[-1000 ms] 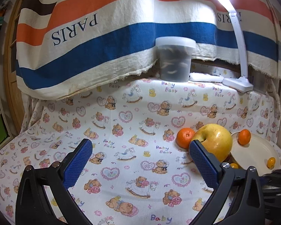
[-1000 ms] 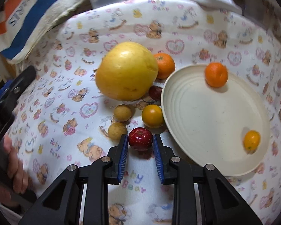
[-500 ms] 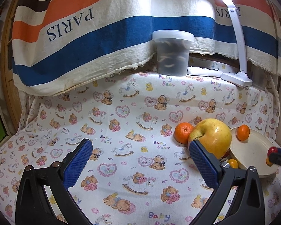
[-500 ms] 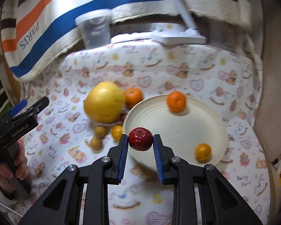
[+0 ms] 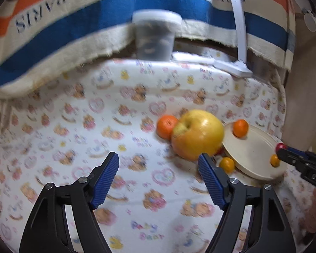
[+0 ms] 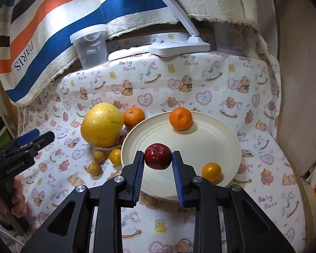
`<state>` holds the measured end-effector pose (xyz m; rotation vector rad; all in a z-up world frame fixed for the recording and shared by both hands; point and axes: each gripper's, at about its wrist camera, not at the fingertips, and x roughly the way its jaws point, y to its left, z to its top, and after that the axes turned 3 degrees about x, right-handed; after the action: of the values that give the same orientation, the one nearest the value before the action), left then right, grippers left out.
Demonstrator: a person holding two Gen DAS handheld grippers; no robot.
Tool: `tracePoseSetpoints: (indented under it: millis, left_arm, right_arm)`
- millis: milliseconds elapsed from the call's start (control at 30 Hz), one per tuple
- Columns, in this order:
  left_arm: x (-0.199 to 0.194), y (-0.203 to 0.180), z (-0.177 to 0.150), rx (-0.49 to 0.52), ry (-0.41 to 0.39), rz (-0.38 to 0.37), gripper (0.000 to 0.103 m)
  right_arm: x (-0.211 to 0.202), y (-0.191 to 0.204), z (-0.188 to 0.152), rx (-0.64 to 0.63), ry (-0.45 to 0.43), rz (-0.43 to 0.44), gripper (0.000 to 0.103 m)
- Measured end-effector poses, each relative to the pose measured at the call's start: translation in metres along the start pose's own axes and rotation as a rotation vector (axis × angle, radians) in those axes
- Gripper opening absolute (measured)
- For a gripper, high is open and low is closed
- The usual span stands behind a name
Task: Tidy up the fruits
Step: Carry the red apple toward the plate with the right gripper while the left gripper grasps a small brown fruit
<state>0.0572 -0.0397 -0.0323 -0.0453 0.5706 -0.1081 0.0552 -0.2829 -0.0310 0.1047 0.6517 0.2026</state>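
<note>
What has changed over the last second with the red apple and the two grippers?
The right gripper, shut on the red apple throughout, carried it from the cloth beside the small fruits to above the cream plate. The left gripper has just been closing partway with nothing between its jaws. The two fruits on the plate and the big yellow fruit stayed put.

On plate (image 6: 217, 139): I see a mandarin (image 6: 180, 118) at the back, a kumquat (image 6: 211, 171) in front.
Left of plate: pomelo (image 6: 102, 124), another mandarin (image 6: 134, 117) behind it.
</note>
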Motion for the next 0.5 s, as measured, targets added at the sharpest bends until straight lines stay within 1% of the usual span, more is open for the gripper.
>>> tracePoseSetpoints:
  millis: [67,100,200,233,267,300,400,467,500]
  left_arm:
    - [0.004,-0.001,-0.002,-0.032,0.056,-0.070,0.074]
    - [0.007,-0.004,-0.002,-0.037,0.082,-0.100,0.070]
    - [0.014,-0.011,-0.001,-0.036,0.126,-0.159,0.067]
    - [0.017,-0.014,0.001,-0.035,0.144,-0.205,0.064]
    - [0.020,-0.017,0.004,-0.029,0.163,-0.255,0.064]
    - [0.021,-0.020,0.006,-0.020,0.178,-0.279,0.062]
    - [0.027,-0.031,0.006,0.016,0.215,-0.297,0.056]
    - [0.031,-0.036,0.004,0.026,0.241,-0.293,0.053]
    - [0.034,-0.040,0.004,0.035,0.262,-0.298,0.048]
  right_arm:
    - [0.003,-0.001,-0.005,0.020,0.025,0.015,0.028]
    - [0.006,0.000,-0.006,0.020,0.037,0.015,0.028]
    - [0.008,0.002,-0.008,0.005,0.034,0.002,0.028]
    - [0.009,0.003,-0.008,-0.001,0.029,-0.007,0.028]
    - [0.008,0.004,-0.008,-0.004,0.025,-0.011,0.028]
    - [0.007,0.004,-0.008,-0.004,0.023,-0.006,0.028]
    - [0.006,0.003,-0.008,0.012,0.028,0.024,0.028]
    - [0.007,0.002,-0.008,0.025,0.040,0.038,0.028]
    - [0.007,0.002,-0.008,0.023,0.041,0.036,0.028]
